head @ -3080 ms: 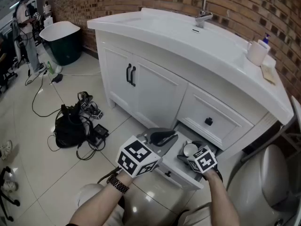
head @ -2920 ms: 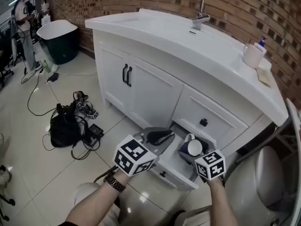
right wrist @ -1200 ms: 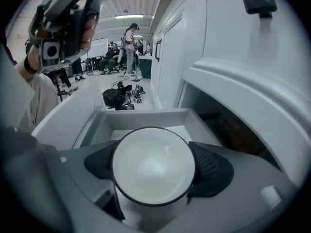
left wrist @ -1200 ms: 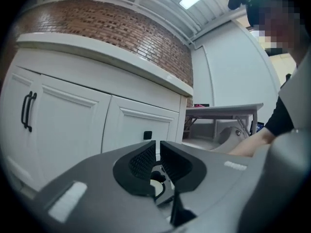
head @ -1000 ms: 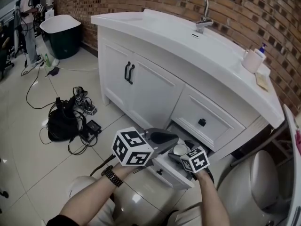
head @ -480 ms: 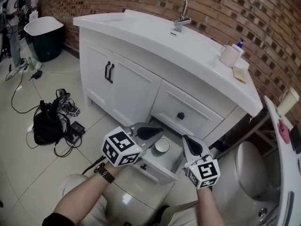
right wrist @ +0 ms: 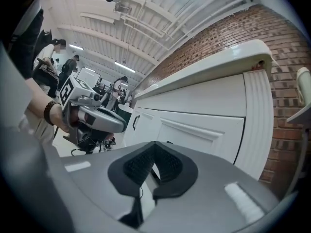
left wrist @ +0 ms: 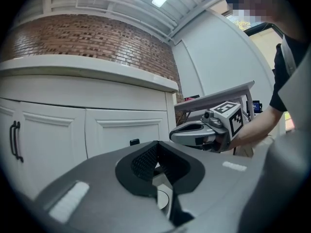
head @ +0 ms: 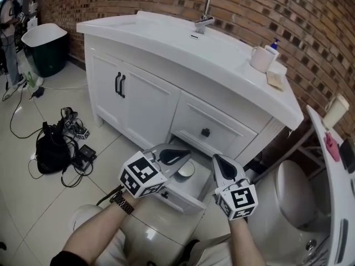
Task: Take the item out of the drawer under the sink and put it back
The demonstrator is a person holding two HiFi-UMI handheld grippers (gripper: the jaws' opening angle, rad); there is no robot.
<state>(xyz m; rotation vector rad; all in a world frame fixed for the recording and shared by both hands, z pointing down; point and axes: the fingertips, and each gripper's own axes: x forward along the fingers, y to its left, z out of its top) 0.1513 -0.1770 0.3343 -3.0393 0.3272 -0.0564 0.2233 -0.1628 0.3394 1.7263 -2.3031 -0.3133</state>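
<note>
The bottom drawer (head: 195, 186) under the sink stands pulled out. A small white cup (head: 186, 170) sits in it, upright, with nothing holding it. My left gripper (head: 183, 155) hovers over the drawer's left side, jaws shut and empty, its tips just left of the cup. In the left gripper view the cup (left wrist: 163, 200) shows below the closed tips (left wrist: 156, 144). My right gripper (head: 217, 160) is off the drawer's right side, shut on nothing. In the right gripper view its tips (right wrist: 154, 144) meet in front of the white cabinet, and the left gripper (right wrist: 97, 118) shows at the left.
The upper drawer with its black knob (head: 206, 132) is closed above the open one. A faucet (head: 201, 7) and a mug (head: 258, 59) stand on the white counter. A toilet (head: 297, 193) is close on the right. A black bag with cables (head: 52, 148) and a bin (head: 44, 49) are at the left.
The right gripper has let go of the cup in the drawer, pulled back out to the right and shut empty. The left gripper stays over the drawer.
</note>
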